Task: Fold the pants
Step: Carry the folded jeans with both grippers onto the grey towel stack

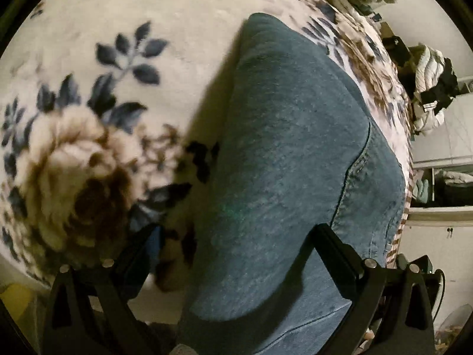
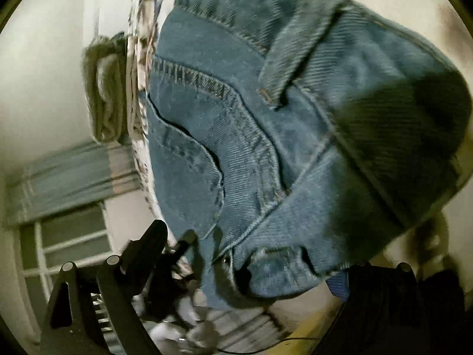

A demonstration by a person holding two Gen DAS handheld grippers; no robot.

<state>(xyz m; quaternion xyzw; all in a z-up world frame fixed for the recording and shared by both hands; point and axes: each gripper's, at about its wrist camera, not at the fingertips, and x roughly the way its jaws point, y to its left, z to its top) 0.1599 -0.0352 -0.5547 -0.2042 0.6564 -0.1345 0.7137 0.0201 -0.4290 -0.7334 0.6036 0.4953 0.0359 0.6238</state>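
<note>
One pair of denim pants (image 1: 295,153) lies on the floral blanket (image 1: 88,44); the left gripper (image 1: 236,254) jaws stand released astride the fabric; the right gripper (image 2: 260,269) jaws: grip state cannot be told, waistband between them.

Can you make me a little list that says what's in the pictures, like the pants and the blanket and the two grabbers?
pants: blue jeans, lying on the bed
waist end: pocket and belt loop show in the right view
blanket: cream with blue leaves and a brown rose
left gripper: fingers spread wide, denim between them
right gripper: blurry, cannot tell open or shut
fold: cannot tell how far along
</note>
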